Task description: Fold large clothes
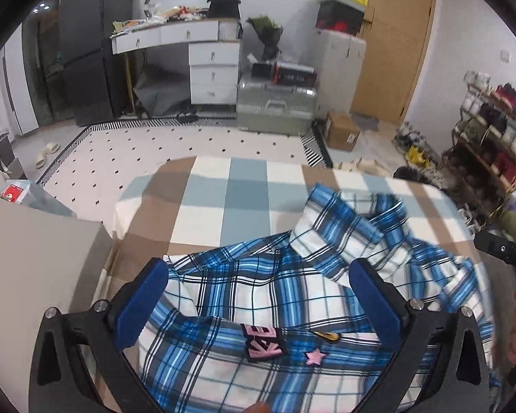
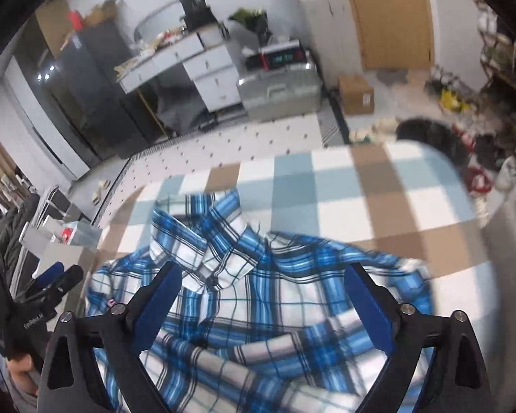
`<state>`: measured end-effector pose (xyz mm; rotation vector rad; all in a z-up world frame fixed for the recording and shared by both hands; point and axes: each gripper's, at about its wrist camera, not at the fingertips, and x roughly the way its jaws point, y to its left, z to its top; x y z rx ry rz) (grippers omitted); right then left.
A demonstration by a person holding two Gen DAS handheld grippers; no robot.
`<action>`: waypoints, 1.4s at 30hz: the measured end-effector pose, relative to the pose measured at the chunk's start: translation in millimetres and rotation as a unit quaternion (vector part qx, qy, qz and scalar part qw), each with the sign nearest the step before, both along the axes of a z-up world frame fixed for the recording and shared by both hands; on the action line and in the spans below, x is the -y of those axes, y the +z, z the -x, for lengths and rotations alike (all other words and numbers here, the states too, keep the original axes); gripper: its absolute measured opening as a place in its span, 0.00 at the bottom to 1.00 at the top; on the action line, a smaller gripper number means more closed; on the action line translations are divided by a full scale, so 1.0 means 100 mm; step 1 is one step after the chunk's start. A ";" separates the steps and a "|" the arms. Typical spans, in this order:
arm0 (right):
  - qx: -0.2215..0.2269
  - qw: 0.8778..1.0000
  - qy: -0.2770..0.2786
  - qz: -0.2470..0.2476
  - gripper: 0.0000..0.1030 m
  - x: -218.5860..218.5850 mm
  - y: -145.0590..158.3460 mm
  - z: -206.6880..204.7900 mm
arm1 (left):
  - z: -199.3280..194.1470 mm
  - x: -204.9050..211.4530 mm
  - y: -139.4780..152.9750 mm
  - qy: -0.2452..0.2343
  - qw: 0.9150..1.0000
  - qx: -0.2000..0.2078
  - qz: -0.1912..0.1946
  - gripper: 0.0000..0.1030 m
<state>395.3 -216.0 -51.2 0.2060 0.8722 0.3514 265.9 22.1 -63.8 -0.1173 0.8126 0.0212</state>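
Observation:
A blue, white and black plaid shirt [image 1: 258, 296] lies crumpled on a checked bedsheet [image 1: 230, 199]. Its collar [image 1: 330, 237] points away from me, and pink patches [image 1: 263, 344] show on its front. My left gripper [image 1: 258, 268] hangs open just above the shirt, holding nothing. In the right wrist view the same shirt [image 2: 258, 296] lies under my right gripper [image 2: 261, 275], which is also open and empty. The left gripper [image 2: 56, 280] shows at that view's left edge, and the right gripper's black body [image 1: 502, 249] shows at the left wrist view's right edge.
The bed's far edge [image 1: 244, 160] drops to a dotted white rug [image 1: 175, 148]. A cardboard box [image 1: 34, 241] stands at the bed's left side. Beyond are a white desk with drawers [image 1: 203, 55], a silver case [image 1: 275, 106] and a shoe rack [image 1: 492, 137] at the right.

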 end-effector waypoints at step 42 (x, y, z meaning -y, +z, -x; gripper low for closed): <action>-0.026 0.998 0.034 -0.055 0.23 -0.28 -0.55 -0.51 | -0.38 0.37 -0.18 -0.048 0.999 -0.019 -0.002 0.05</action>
